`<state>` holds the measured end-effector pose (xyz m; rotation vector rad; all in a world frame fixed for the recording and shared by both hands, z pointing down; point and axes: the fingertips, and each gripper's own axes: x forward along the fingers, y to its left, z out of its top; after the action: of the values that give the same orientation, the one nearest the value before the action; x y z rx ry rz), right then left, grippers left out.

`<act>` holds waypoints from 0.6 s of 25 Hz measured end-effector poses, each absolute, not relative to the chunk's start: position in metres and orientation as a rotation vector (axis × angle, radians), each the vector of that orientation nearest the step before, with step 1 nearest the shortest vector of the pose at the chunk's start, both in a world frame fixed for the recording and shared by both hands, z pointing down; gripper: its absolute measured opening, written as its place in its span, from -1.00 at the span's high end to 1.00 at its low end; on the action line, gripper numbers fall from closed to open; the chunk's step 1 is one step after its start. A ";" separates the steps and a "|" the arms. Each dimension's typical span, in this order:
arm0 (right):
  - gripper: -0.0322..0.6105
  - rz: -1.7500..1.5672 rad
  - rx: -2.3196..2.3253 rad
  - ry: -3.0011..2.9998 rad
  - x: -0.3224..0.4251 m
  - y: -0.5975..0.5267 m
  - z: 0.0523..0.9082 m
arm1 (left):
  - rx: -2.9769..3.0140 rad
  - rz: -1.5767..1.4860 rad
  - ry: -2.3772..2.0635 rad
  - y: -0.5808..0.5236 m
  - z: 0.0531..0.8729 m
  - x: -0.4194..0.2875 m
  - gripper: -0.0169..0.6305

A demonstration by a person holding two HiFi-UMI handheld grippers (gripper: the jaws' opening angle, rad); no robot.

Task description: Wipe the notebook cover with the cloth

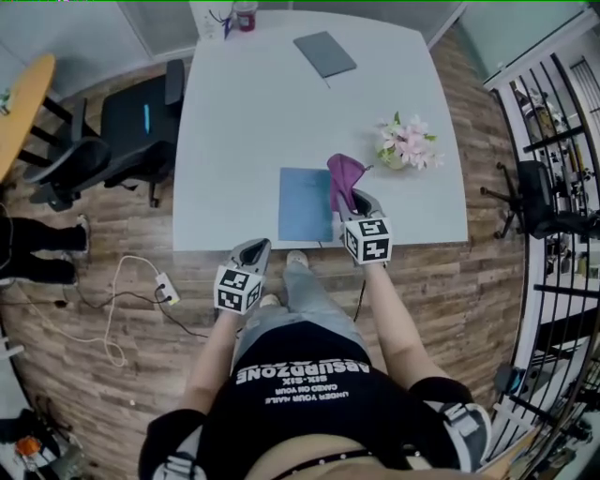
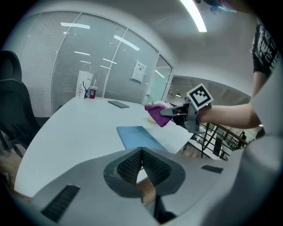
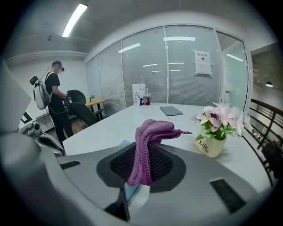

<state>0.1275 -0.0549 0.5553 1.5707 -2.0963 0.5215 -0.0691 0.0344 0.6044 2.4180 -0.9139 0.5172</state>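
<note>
A blue notebook (image 1: 306, 203) lies flat on the white table (image 1: 244, 122) near its front edge; the left gripper view shows the notebook (image 2: 137, 137) just beyond the jaws. My right gripper (image 1: 359, 202) hovers at the notebook's right edge, shut on a purple cloth (image 1: 344, 178) that sticks up and folds over past the jaws. In the right gripper view the cloth (image 3: 148, 145) hangs between the pads. My left gripper (image 1: 253, 251) is held off the table's front edge, left of the notebook, jaws shut with nothing in them (image 2: 141, 152).
A pot of pink flowers (image 1: 406, 145) stands right of the cloth. A grey notebook (image 1: 324, 53) lies at the far side, with a paper bag and cup (image 1: 246, 14) behind it. Office chairs (image 1: 122, 131) stand left; a metal rack (image 1: 553, 141) right. A person (image 3: 55, 101) stands at another desk.
</note>
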 end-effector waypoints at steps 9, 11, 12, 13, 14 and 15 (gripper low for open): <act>0.65 0.577 1.528 -2.017 0.144 -0.110 0.595 | 2.366 0.615 -0.857 0.012 0.634 -0.055 0.90; 0.65 0.584 1.512 -2.003 0.144 -0.116 0.604 | 2.359 0.632 -0.849 0.008 0.639 -0.053 0.90; 0.65 0.586 1.502 -1.997 0.143 -0.118 0.609 | 2.357 0.641 -0.839 0.007 0.641 -0.052 0.90; 0.65 0.589 1.491 -1.990 0.143 -0.119 0.614 | 2.357 0.650 -0.825 0.006 0.643 -0.049 0.90; 0.65 0.592 1.481 -1.983 0.143 -0.121 0.619 | 2.358 0.658 -0.809 0.005 0.646 -0.047 0.90; 0.65 0.592 1.470 -1.977 0.142 -0.122 0.623 | 2.359 0.667 -0.793 0.005 0.649 -0.044 0.90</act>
<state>0.1423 -0.1221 0.6232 1.4695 -1.9766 0.5925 -0.0436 0.0046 0.6485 2.3590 -0.7931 0.6673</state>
